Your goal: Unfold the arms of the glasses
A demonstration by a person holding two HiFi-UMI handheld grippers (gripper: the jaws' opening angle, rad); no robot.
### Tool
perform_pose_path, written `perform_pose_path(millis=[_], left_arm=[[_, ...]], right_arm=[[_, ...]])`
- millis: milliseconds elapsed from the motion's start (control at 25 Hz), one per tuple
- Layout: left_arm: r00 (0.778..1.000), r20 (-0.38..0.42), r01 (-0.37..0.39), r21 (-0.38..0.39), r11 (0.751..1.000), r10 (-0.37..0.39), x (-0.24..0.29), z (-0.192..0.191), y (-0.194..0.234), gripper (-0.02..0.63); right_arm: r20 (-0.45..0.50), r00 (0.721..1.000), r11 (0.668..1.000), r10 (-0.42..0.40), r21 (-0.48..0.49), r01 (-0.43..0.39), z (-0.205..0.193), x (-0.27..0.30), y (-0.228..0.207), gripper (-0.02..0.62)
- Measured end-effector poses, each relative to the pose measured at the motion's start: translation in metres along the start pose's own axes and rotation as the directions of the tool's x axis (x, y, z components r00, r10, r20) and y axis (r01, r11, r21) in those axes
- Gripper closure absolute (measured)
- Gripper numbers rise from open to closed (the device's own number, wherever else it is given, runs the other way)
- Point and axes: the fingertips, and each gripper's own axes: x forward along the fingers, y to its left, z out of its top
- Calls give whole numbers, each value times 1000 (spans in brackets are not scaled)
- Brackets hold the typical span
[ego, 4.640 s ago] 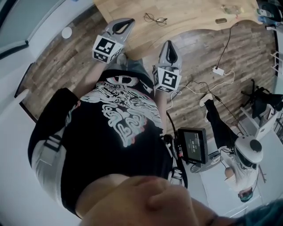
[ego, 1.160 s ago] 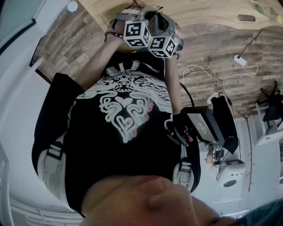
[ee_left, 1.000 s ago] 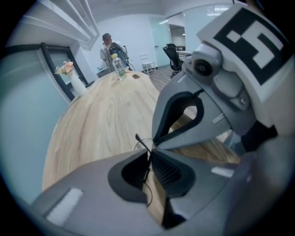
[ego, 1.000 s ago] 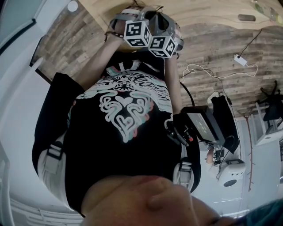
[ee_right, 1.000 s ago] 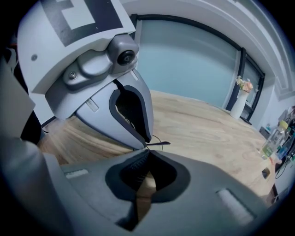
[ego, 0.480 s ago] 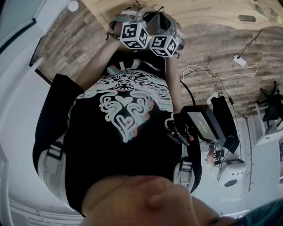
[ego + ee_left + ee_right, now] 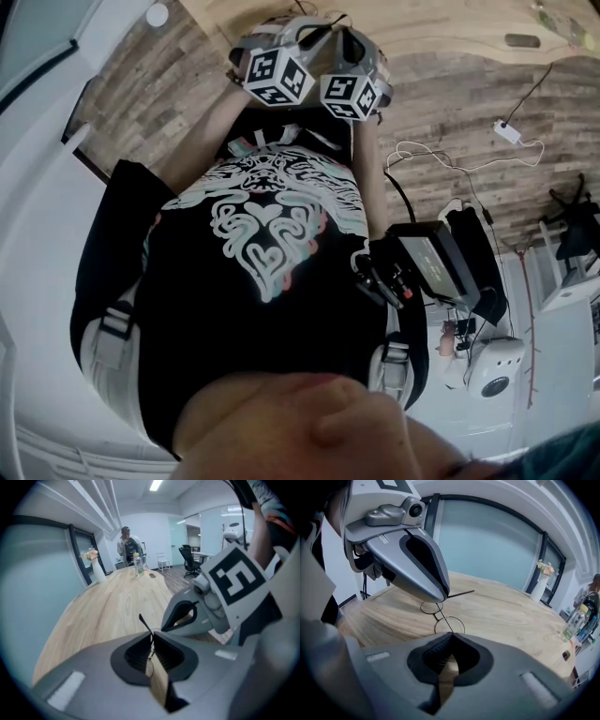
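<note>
Thin wire-framed glasses (image 7: pixel 439 616) hang just above the wooden table (image 7: pixel 497 611), held between both grippers. My left gripper (image 7: pixel 151 637) is shut on one arm, whose dark tip (image 7: pixel 142 620) sticks out past the jaws. My right gripper (image 7: pixel 450 637) is shut on the other arm, with the two round lenses just beyond it. In the right gripper view the left gripper (image 7: pixel 443 596) comes in from the upper left. In the head view the left gripper (image 7: pixel 298 26) and the right gripper (image 7: pixel 330 30) nearly touch at the table edge; the glasses (image 7: pixel 315 34) barely show there.
A vase of flowers (image 7: pixel 97 569), a bottle (image 7: pixel 137 566) and a person (image 7: pixel 126 540) are at the table's far end, with office chairs (image 7: pixel 190 558) beyond. A monitor unit (image 7: pixel 431 264), cables and a white power brick (image 7: pixel 509 130) lie on the floor to my right.
The glasses lay on the table with both grippers apart 4.6 s ago; now both hold them. Over the last second the left gripper swung left, away from the right one.
</note>
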Motion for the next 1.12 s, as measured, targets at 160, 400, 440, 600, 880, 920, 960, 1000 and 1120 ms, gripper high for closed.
perform_pose_path(millis=[160, 400, 440, 600, 880, 920, 960, 1000, 1120], left_arm=[[999, 38, -36, -37, 999, 38, -10, 3, 10, 600], [994, 61, -82, -84, 993, 87, -24, 0, 23, 601], [993, 66, -89, -114, 989, 97, -27, 1, 28, 601], [987, 91, -108, -249, 963, 134, -40, -5, 48, 602], [977, 122, -102, -451, 887, 175, -46, -26, 83, 603], [978, 120, -99, -459, 883, 172, -46, -28, 83, 603], [978, 120, -95, -463, 881, 168, -45, -28, 83, 603], [979, 121, -89, -468, 879, 164, -43, -27, 82, 604], [981, 128, -69, -480, 874, 148, -38, -22, 80, 604]], right_arm=[[1, 1000, 1000, -3, -3, 3, -2, 1, -3, 596], [-1, 1000, 1000, 5, -16, -5, -5, 6, -5, 596], [-2, 1000, 1000, 8, -17, -8, -6, 7, -6, 596], [-8, 1000, 999, 22, -24, -22, -9, 12, -6, 596], [-16, 999, 999, 43, -30, -44, -8, 21, -7, 595], [-20, 999, 998, 50, -27, -51, -9, 22, -6, 595], [-23, 998, 998, 56, -25, -57, -9, 23, -5, 595], [-26, 998, 998, 62, -22, -63, -9, 24, -5, 595], [-40, 996, 996, 85, -1, -85, -9, 25, -6, 595]])
